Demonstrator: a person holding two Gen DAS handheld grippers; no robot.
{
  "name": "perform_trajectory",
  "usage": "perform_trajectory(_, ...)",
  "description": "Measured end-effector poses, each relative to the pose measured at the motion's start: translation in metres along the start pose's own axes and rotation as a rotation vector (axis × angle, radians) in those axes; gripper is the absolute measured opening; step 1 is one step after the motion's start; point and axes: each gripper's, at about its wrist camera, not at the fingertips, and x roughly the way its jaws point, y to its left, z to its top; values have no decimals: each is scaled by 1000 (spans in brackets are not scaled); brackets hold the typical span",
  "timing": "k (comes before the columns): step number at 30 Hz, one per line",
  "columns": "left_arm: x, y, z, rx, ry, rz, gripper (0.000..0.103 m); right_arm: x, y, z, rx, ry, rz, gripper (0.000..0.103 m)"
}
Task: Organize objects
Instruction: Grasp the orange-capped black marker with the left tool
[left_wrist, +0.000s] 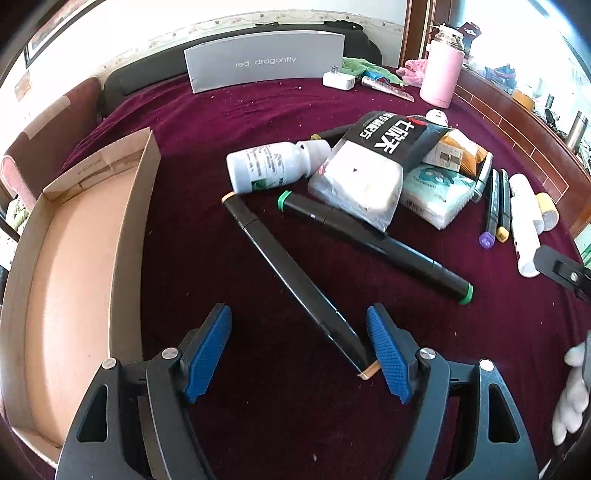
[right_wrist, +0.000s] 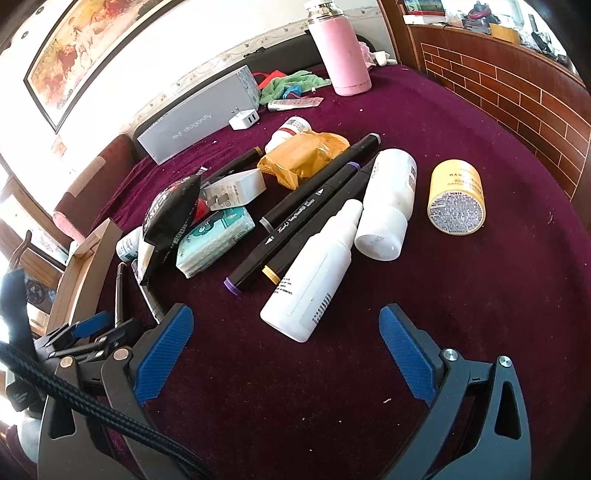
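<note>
My left gripper (left_wrist: 299, 347) is open; the near end of a black marker with orange caps (left_wrist: 291, 284) lies between its fingers, close to the right pad. A green-capped marker (left_wrist: 373, 245), a white pill bottle (left_wrist: 273, 166) and a black-and-white packet (left_wrist: 369, 173) lie beyond. An empty cardboard tray (left_wrist: 74, 266) lies at the left. My right gripper (right_wrist: 286, 350) is open and empty, just short of a white spray bottle (right_wrist: 314, 277). Past it lie black markers (right_wrist: 306, 210), a white bottle (right_wrist: 388, 206), a yellow jar (right_wrist: 456, 197) and a tissue pack (right_wrist: 214, 240).
Everything lies on a maroon cloth (left_wrist: 221, 110). A grey box (left_wrist: 266, 61), a white charger (left_wrist: 338, 79), a green cloth (right_wrist: 291, 86) and a pink flask (right_wrist: 341, 48) stand at the back. A wooden brick-pattern ledge (right_wrist: 517, 92) borders the right side.
</note>
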Motion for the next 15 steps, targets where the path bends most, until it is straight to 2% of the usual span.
perform_trajectory(7,10,-12,14,-4,-13,19,70,2,0,0,0,11,-8,102)
perform_trajectory(15,16,-11,17,-15,-48,16,88,4,1,0,2,10,-10,103)
